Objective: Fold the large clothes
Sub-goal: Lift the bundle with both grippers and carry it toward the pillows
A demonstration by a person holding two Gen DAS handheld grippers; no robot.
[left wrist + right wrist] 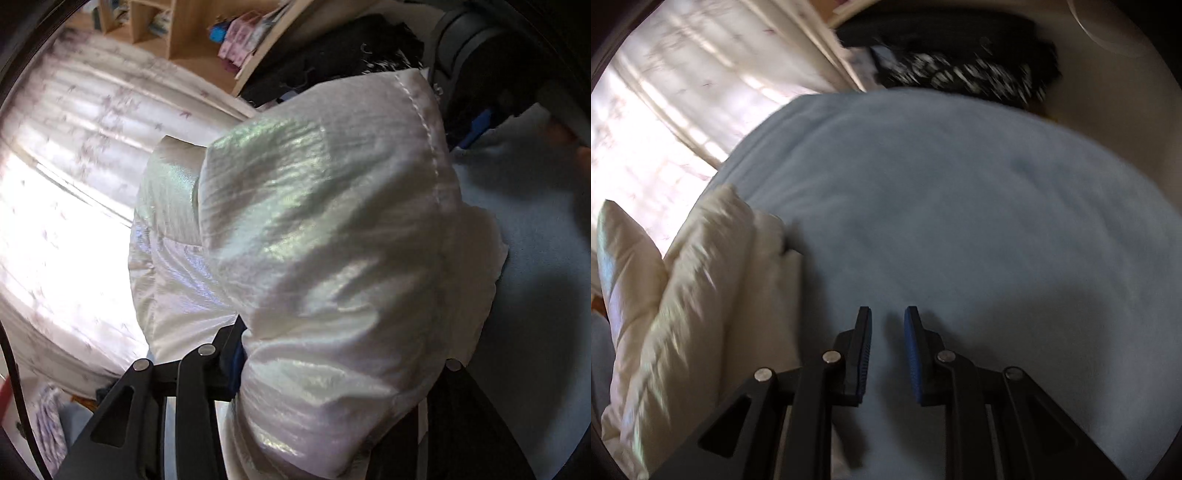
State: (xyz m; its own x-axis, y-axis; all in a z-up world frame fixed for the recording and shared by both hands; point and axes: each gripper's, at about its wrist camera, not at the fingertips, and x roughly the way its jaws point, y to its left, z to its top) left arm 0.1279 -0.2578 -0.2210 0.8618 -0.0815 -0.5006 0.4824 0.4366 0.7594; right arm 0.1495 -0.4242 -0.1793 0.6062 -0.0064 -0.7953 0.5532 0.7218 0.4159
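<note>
A shiny white puffy jacket (332,240) fills the left wrist view, bunched up and lifted above the pale blue bed sheet (535,240). My left gripper (258,354) is shut on a fold of the jacket; the cloth hides the right finger and most of the jaws. In the right wrist view the jacket (694,295) lies at the left on the sheet (960,221). My right gripper (887,317) is open and empty over the sheet, to the right of the jacket, its blue pads (912,354) apart.
A pile of dark clothes (960,70) lies at the far edge of the bed, also in the left wrist view (332,55). A bright curtained window (74,184) is on the left. A wooden shelf (166,26) stands behind.
</note>
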